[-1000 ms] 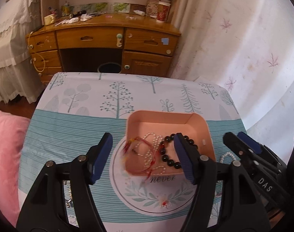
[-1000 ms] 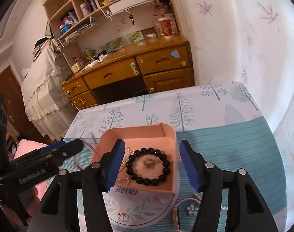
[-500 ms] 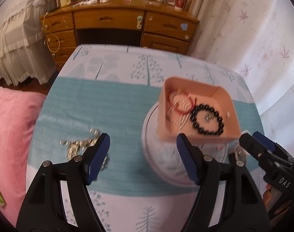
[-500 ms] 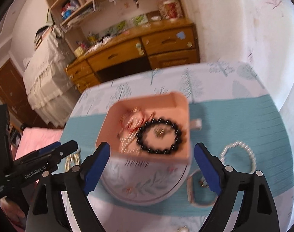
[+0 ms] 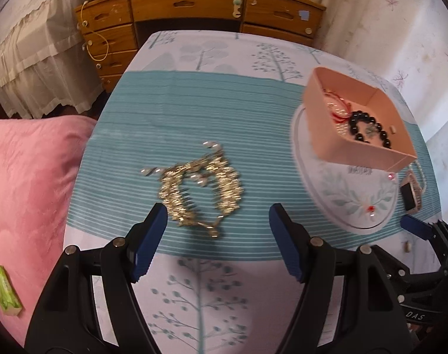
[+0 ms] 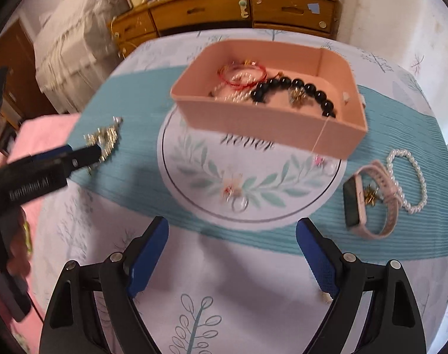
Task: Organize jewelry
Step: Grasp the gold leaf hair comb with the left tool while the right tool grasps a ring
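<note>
A pink box (image 6: pixel 271 118) (image 5: pixel 350 144) on the table holds a black bead bracelet (image 6: pixel 306 88), a red string bracelet (image 6: pixel 241 73) and pearls. A gold chain necklace (image 5: pixel 203 188) lies on the cloth left of the box, just ahead of my open, empty left gripper (image 5: pixel 218 242). It also shows in the right wrist view (image 6: pixel 104 137). My right gripper (image 6: pixel 232 259) is open and empty, in front of the box. A pink smartwatch (image 6: pixel 368 203), a pearl bracelet (image 6: pixel 412 183) and a ring (image 6: pixel 240 205) lie on the cloth.
The table has a tree-print cloth (image 6: pixel 224 289) with a teal stripe. A pink cushion (image 5: pixel 26 183) with a green packet (image 5: pixel 4 290) lies left of it. A wooden desk (image 5: pixel 194 8) stands behind, a wall at the right.
Both grippers pulled back from the box. The left one swung left, bringing the gold necklace into view ahead of it. The right one now faces the cloth before the box.
</note>
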Available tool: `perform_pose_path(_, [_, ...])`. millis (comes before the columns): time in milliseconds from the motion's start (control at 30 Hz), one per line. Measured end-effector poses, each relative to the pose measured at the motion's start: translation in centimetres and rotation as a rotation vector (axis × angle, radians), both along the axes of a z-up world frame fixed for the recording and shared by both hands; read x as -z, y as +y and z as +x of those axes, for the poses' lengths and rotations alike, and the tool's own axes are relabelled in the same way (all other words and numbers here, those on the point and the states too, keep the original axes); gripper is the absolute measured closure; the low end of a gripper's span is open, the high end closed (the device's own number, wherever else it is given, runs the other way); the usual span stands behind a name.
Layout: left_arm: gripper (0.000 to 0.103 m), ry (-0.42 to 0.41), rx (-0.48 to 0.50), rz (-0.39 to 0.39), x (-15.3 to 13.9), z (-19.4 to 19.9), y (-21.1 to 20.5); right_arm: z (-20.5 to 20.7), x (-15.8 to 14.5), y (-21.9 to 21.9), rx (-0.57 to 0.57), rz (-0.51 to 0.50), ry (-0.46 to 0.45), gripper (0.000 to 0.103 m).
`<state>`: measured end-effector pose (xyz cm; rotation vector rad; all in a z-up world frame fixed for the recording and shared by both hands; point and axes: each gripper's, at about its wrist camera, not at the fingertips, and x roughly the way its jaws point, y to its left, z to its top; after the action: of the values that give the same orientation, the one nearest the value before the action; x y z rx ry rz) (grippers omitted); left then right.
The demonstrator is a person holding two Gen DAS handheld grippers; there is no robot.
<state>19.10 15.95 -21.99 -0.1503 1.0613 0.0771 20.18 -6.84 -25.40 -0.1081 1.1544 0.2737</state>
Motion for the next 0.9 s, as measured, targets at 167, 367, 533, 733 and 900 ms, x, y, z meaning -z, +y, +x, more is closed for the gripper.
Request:
perform_pose_path(167, [0.034,-0.038,0.022,-0.025,1.8,-0.2,1.7,-0.9,1.2,1.3,0.035,-0.039,-0.025,0.025])
perform_pose_path(367, [0.034,-0.070,0.050,-0.008,2.7,0.6,1.4,-0.8,1.7,2.0,0.113,-0.059,-0.077,0.036])
perform_pose_path(533, [0.029,-0.081,0.052,0.060,3.1,1.4,0.4,-0.2,1.7,2.5,0.125,-0.088,-0.108,0.045])
perform_pose_path(733, [0.028,-0.105,0.003,0.063,3.2,2.0,0.3,-0.1,1.5,3.3,0.110,-0.086,-0.141,0.060])
perform_pose_path(900, [0.031,-0.110,-0.048,0.066,3.3,2.3,0.3,0.5,1.5,3.9,0.114,-0.092,-0.154,0.082])
